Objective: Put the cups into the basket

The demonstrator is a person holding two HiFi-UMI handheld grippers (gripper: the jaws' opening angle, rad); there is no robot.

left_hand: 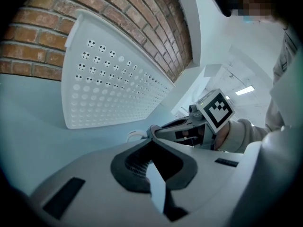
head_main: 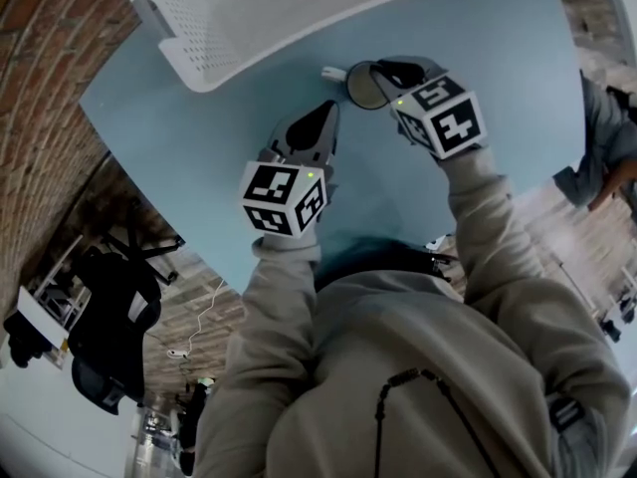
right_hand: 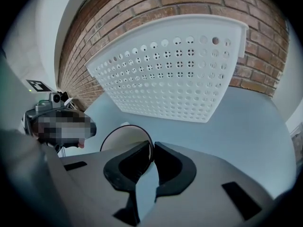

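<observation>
A pale cup with a thin dark rim and a white handle stands on the blue table, just in front of the white perforated basket. My right gripper is shut on the cup's rim. In the right gripper view the cup has its wall pinched between the pads at my right gripper, with the basket behind it. My left gripper is shut and holds nothing, a short way left of the cup. In the left gripper view, my left gripper faces the basket and the cup's handle.
A brick wall runs behind the basket. Another person's arm shows past the table's right edge. A black office chair stands on the floor at the lower left. The table's near edge runs under my arms.
</observation>
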